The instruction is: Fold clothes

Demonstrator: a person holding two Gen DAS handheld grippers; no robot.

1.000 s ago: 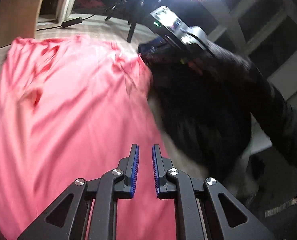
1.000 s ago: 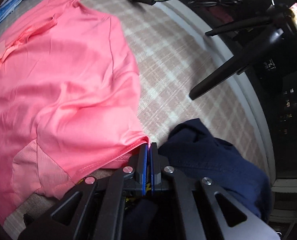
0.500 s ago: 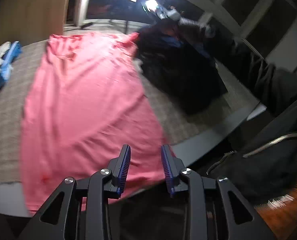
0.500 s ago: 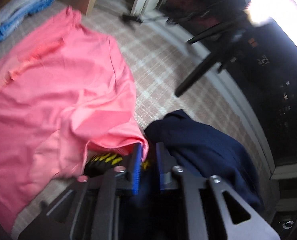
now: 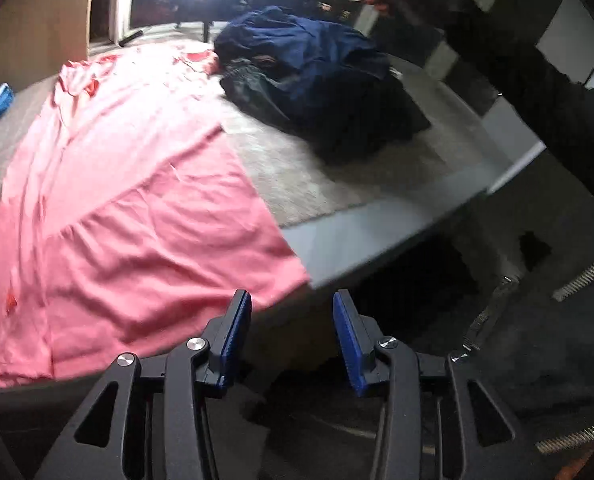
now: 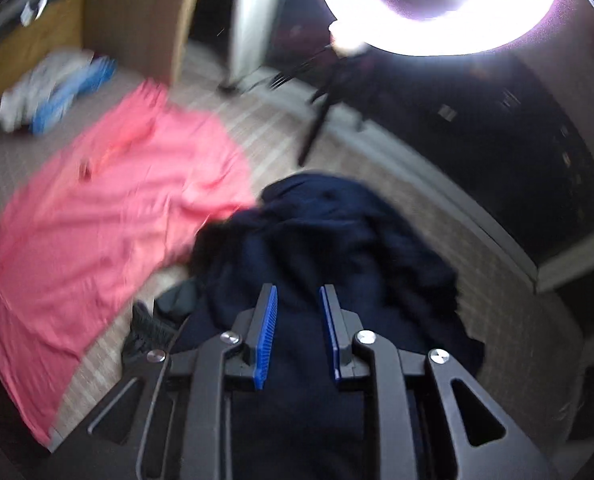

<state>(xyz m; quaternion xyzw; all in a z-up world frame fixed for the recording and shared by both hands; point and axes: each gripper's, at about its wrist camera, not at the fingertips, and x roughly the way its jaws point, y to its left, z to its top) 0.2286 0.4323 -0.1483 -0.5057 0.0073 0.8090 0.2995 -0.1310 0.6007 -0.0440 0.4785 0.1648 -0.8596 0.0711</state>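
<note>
pink shirt [image 5: 129, 200] spread flat, lengthwise away from left gripper [image 5: 292, 332] | hem nearest it | both grippers gaped, nothing held

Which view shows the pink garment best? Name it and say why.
The left wrist view: the pink garment lies spread across the table, fairly sharp, its near hem at the edge. The right wrist view shows it at the left, motion-blurred, cut by the frame and meeting the navy clothes pile.
</note>
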